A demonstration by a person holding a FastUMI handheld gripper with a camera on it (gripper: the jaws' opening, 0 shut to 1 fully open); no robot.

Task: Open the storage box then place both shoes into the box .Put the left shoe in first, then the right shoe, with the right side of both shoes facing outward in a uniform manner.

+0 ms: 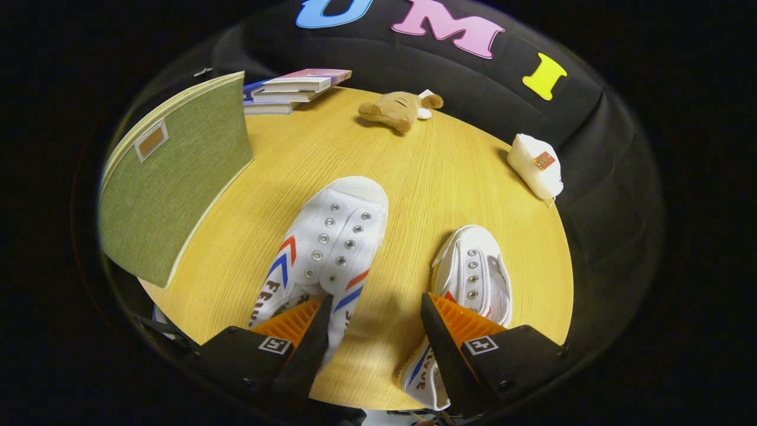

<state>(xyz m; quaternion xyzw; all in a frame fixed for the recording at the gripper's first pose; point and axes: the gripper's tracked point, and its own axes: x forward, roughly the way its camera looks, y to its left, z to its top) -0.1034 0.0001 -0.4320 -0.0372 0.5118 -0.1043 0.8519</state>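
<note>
- Green fabric box [171, 177] stands at ten o'clock from my fingers, well apart from them, on the wooden worktop [437, 177]. I see only its panel with a label tab, and I can't tell from here whether that panel is the lid or whether it is open.
- My gripper [374, 322] is spread wide and holds nothing; bare worktop shows in the gap.
- One white shoe [331, 242], with red and blue chevrons, lies just ahead at eleven o'clock, its heel end tucked under my left finger. The second shoe [473, 278] lies at one o'clock, partly behind my right finger. Both toes point away from me.
- Which is the left shoe I can't settle from this angle.
- Books [295, 89], a plush toy [399, 109] and a small white pack [535, 165] sit at the far side, out of the way.
- My reading: I'm at the start of the shoe stage, or still ahead of opening the box.
- Next move calls for confirming the box is open, then centring the fingers over the left shoe's heel collar and closing on its wall.
</note>
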